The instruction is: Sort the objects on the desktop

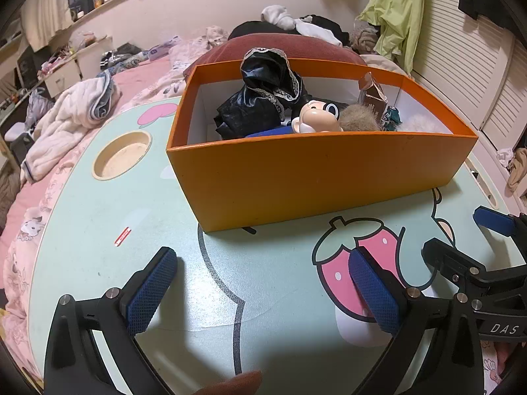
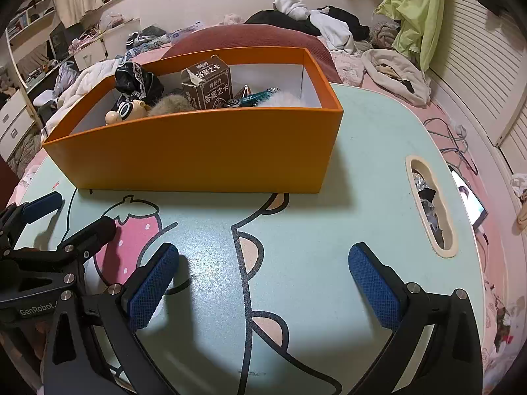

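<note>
Sitting at twelve o'clock on the mint cartoon counter, an orange box gathers the sorted things, likely leaving the surface tidy: black lacy cloth, brown carton, monkey toy. Left tongs and right tongs hover spread, holding nothing.

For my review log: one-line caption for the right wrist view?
Open right tool hovers over the table before the filled orange box.
</note>
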The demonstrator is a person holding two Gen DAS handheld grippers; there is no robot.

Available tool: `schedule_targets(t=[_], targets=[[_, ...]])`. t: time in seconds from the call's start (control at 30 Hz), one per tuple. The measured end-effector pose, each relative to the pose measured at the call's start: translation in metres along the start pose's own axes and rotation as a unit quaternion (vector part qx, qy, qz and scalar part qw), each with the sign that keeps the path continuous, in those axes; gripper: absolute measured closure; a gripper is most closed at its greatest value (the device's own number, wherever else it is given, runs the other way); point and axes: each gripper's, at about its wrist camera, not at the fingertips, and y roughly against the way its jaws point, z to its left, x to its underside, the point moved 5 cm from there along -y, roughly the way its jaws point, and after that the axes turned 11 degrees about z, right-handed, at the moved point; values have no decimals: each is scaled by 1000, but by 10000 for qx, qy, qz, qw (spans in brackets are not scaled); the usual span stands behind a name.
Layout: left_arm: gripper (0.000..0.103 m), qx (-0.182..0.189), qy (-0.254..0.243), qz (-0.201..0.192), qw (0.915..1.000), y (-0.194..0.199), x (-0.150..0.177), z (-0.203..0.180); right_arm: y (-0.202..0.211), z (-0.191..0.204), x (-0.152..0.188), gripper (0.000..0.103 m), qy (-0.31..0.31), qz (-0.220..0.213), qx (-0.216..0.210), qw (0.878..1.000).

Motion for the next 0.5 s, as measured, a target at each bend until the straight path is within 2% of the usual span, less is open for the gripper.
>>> schedule_targets(t=[0.5], targets=[[0, 0, -2, -1, 10000, 0, 0, 0, 4, 0, 0, 0, 2, 0, 0, 10000]])
